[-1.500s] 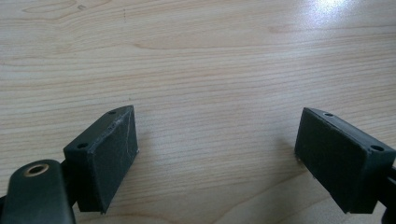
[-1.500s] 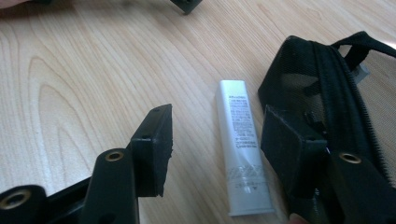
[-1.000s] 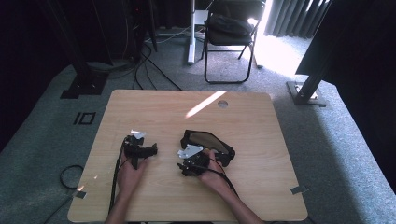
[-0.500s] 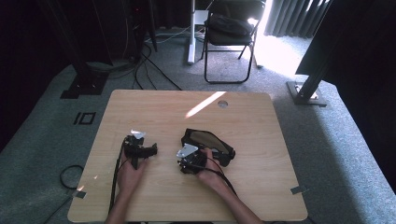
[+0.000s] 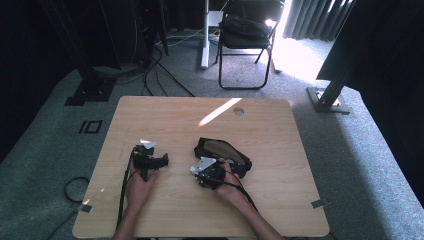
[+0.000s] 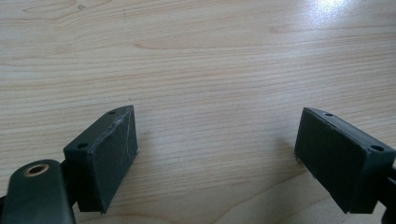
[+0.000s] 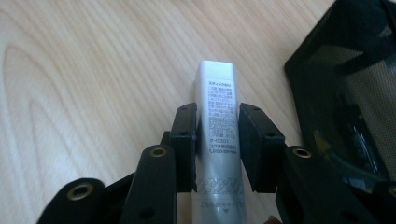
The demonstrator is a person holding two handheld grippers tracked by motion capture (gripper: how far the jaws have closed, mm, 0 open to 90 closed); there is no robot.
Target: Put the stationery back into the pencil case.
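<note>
— What is the right gripper (image 7: 215, 140) pinching?

— A slim silver glue stick (image 7: 217, 135), square-ended, with a block of small black print down its face. The jaws have just been closing, and now both pads press its sides about halfway along.

— And where does the stick lie?

— Low over the wooden table (image 5: 165, 115), just beside the black mesh pouch (image 7: 355, 88), its far end poking out beyond the fingertips.

— The pouch itself?

— Lying on the table (image 7: 84, 60), touching nothing but the wood, near the right gripper (image 5: 206, 172).

— The left gripper (image 6: 217, 154)?

— Spread wide over bare wood, well apart from the pouch (image 5: 222, 152).
</note>
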